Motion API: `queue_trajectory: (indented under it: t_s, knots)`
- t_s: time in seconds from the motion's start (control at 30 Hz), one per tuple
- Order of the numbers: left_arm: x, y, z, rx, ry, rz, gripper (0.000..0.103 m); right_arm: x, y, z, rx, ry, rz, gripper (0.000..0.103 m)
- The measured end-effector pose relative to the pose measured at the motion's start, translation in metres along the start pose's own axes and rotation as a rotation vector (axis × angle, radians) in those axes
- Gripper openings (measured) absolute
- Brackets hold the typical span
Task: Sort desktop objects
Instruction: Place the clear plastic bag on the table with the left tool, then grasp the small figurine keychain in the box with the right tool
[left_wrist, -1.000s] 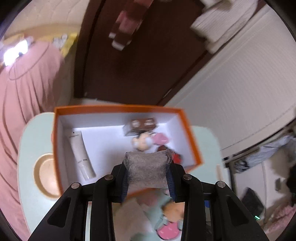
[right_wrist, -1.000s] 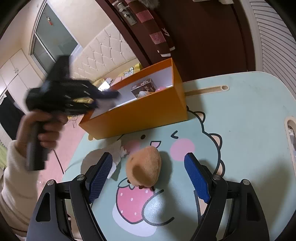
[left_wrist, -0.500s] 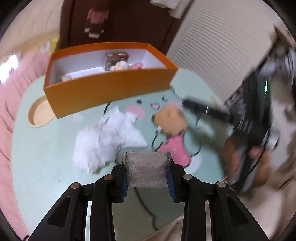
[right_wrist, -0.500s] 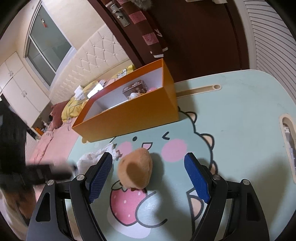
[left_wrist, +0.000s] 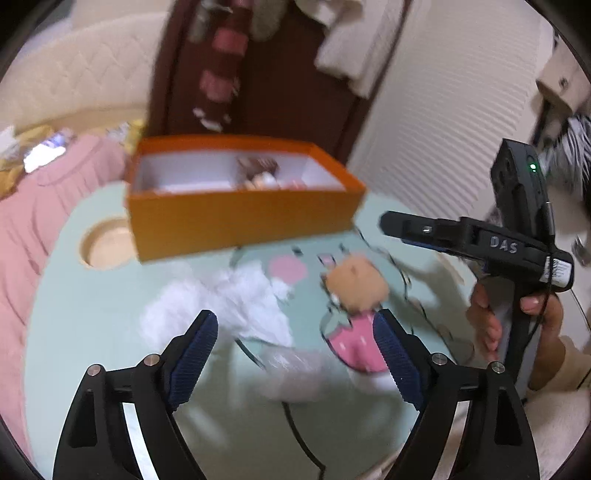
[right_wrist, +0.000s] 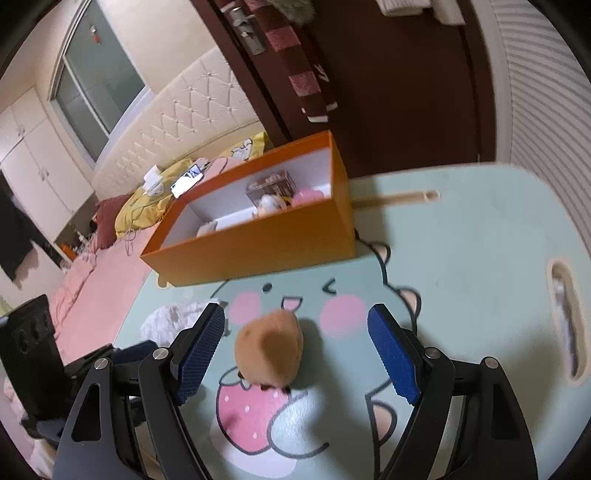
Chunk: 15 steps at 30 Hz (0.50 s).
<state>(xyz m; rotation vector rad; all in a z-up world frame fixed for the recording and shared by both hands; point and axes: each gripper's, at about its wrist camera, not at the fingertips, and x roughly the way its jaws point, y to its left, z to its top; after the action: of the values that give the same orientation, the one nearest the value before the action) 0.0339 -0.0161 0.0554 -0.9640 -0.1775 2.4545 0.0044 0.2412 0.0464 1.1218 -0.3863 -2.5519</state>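
Half a second back the left gripper (left_wrist: 293, 354) had a grey pad clamped between its fingers; now its jaws stand wide apart and hold nothing, and a blurred pale-grey shape (left_wrist: 295, 373) lies on the table (left_wrist: 74, 325) just under them, most likely that pad let go. From this left view the crumpled white tissue (left_wrist: 229, 306) sits just ahead of the left finger, the brown plush toy (left_wrist: 356, 286) ahead of the right one, and the orange box (left_wrist: 236, 218) stands behind both with small items already in it. The right gripper (left_wrist: 402, 225) shows at the far right, held in a hand (left_wrist: 517, 325). Motion blur is heavy, so contact with the grey shape cannot be told.

In the right view that gripper (right_wrist: 295, 350) is also fully open and empty, with the toy (right_wrist: 269, 347) between its blue pads but touching neither. To do the step well, I judge it should come lower, centre the toy, and close gently, since the plush will squash. The box (right_wrist: 258, 243) lies straight ahead; its near wall must be cleared on the way in. The tissue (right_wrist: 173, 317) and the left gripper (right_wrist: 122, 358) crowd the left side.
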Motion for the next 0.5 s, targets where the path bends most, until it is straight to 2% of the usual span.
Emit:
queue_trajectory:
  t_s: [0.1,0.2,0.3,0.4,0.47,0.5]
  knots:
    - [-0.009,0.011,0.004,-0.055,-0.09,0.066,0.095,-0.005,0.015,0.029,-0.069,-0.013,-0.006,0.08]
    - [-0.014,0.026,0.0,-0.108,-0.13,0.117,0.095,-0.004,0.036,0.063,-0.158,-0.009,-0.02,0.08]
    - [-0.012,0.039,-0.005,-0.168,-0.161,0.151,0.095,0.02,0.062,0.1,-0.249,0.098,-0.093,0.08]
    - [-0.008,0.049,-0.01,-0.214,-0.148,0.153,0.095,0.061,0.075,0.129,-0.226,0.282,-0.06,0.08]
    - [-0.007,0.053,-0.01,-0.238,-0.142,0.143,0.095,0.092,0.08,0.141,-0.226,0.406,-0.082,0.064]
    - [-0.009,0.055,-0.01,-0.25,-0.15,0.138,0.095,0.107,0.083,0.143,-0.257,0.456,-0.117,0.05]
